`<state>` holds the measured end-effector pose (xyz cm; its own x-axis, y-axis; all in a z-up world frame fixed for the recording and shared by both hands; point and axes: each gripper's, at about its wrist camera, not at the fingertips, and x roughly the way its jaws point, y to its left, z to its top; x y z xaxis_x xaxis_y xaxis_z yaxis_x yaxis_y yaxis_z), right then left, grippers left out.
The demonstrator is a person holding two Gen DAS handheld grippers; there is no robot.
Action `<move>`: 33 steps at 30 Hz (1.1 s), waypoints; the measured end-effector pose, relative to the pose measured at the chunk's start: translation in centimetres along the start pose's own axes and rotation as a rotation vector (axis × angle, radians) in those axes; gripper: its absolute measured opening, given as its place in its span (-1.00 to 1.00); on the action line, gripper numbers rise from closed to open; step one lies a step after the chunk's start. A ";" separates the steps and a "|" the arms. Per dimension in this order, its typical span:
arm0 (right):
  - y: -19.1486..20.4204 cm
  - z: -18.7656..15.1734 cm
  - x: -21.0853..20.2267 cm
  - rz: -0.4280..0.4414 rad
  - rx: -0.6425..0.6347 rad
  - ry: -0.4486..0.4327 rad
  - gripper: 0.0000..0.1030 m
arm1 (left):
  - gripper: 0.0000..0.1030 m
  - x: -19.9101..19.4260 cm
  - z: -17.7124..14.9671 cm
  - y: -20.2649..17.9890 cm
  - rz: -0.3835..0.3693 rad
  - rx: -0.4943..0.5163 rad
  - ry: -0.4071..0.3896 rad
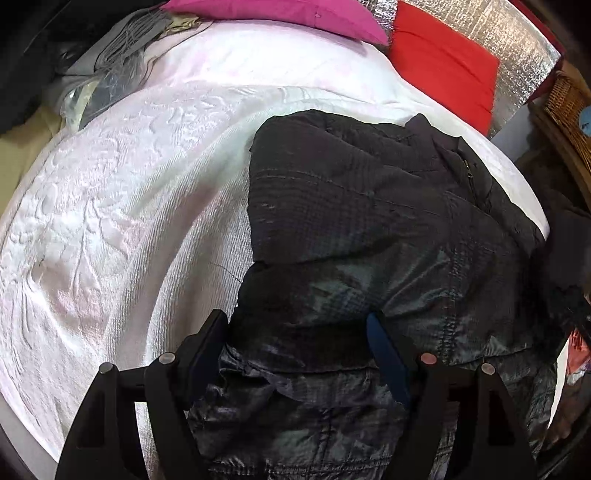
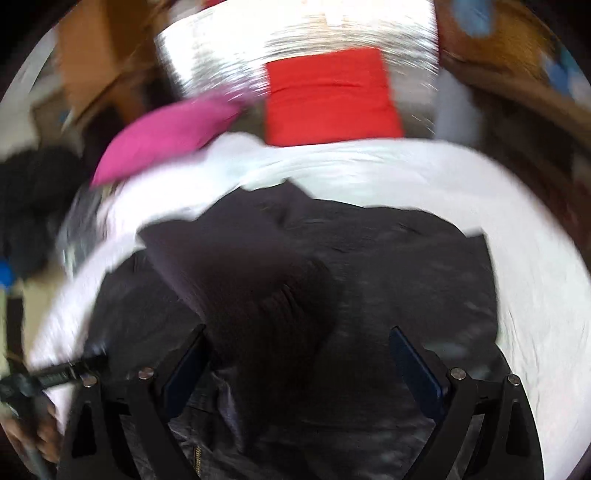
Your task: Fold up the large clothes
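A: Bottom of the left wrist view: left gripper (image 1: 295, 325), jaws spread wide, dark quilted jacket (image 1: 369, 229) bunched between them, pads not pressing on it. Nothing gripped.

B: Same at the bottom of the right wrist view. Right gripper (image 2: 297, 345) gaping, jacket (image 2: 369, 277) lying below and between the fingers, no pinch on the cloth.

A: Jacket spread over the white bedspread (image 1: 129, 192), centre to lower right of frame. One panel or sleeve already flapped over the body, edge crossing mid-frame. Collar and zip up at upper right.

B: Looks like one fold in, at a guess. Still bulky, still broad. Probably the other side and a final halving left to do.

A: Sharp here: quilting lines, zip, embossed leaf pattern on the bedspread. Grey bundle of fabric (image 1: 125, 40) at upper left too.

B: None of that here, heavy blur. But the far hem of the jacket against white cloth visible on the right, plus a hand (image 2: 33, 439) at lower left corner holding a dark handle.

A: Pink cushion (image 1: 280, 14) top centre, red cushion (image 1: 443, 66) upper right, silver foil panel (image 1: 517, 40) behind.

B: Same pair here, pink cushion (image 2: 162, 136) upper left, red (image 2: 328, 99) top centre.
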<state>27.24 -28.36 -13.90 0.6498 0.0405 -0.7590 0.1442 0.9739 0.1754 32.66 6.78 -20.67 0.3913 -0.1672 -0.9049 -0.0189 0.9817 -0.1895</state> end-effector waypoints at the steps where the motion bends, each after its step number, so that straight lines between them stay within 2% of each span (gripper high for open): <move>1: -2.1 -0.3 -0.7 0.029 0.070 -0.005 0.89 | 0.52 -0.2 -0.2 0.2 0.002 0.000 0.000; 6: -7.8 -1.5 -1.6 0.212 0.278 -0.004 0.89 | 0.52 -0.3 -0.5 0.0 0.019 0.001 -0.002; 9: -10.6 -1.8 -0.4 0.342 0.428 0.022 0.89 | 0.52 -0.4 -0.6 -0.1 0.025 0.001 -0.005; 12: -13.3 -2.2 0.4 0.435 0.582 0.002 0.89 | 0.52 0.0 -0.3 -0.3 0.018 -0.008 -0.007; 14: -14.5 -2.4 0.8 0.482 0.668 -0.015 0.80 | 0.52 -0.1 -0.3 -0.1 0.012 -0.019 -0.013; 15: -15.0 -2.5 0.9 0.494 0.690 -0.015 0.60 | 0.52 -0.1 -0.2 -0.1 0.012 -0.024 -0.016; 16: -15.1 -2.2 1.1 0.496 0.696 -0.011 0.42 | 0.52 -0.1 -0.2 -0.1 0.011 -0.027 -0.020; 17: -15.1 -2.0 1.0 0.493 0.684 -0.002 0.35 | 0.52 -0.2 -0.1 -0.1 0.014 -0.031 -0.026; 19: -14.5 -1.5 1.1 0.493 0.640 0.002 -0.13 | 0.52 -0.4 -0.1 -0.1 0.023 -0.036 -0.041; 20: -14.2 -1.5 1.1 0.490 0.622 0.007 -0.27 | 0.52 -0.5 -0.1 -0.2 0.029 -0.036 -0.050; 24: -12.4 -0.8 0.9 0.382 0.487 0.018 -0.58 | 0.52 -1.3 -0.3 -1.0 0.070 -0.004 -0.108; 27: -12.4 -0.5 -0.1 0.355 0.450 -0.010 -0.62 | 0.52 -1.7 -0.6 -1.9 0.104 0.035 -0.139; 30: -12.6 0.2 -1.6 0.346 0.424 -0.088 -0.63 | 0.52 -1.5 -0.9 -2.8 0.128 0.078 -0.144; 33: -12.7 1.1 -2.1 0.273 0.372 -0.154 -0.63 | 0.52 -1.1 -1.1 -3.4 0.155 0.106 -0.145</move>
<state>24.85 -41.00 -13.87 0.7998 0.2225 -0.5574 0.1918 0.7852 0.5887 31.26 3.53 -19.45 0.5199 -0.0065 -0.8542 0.0052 1.0000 -0.0045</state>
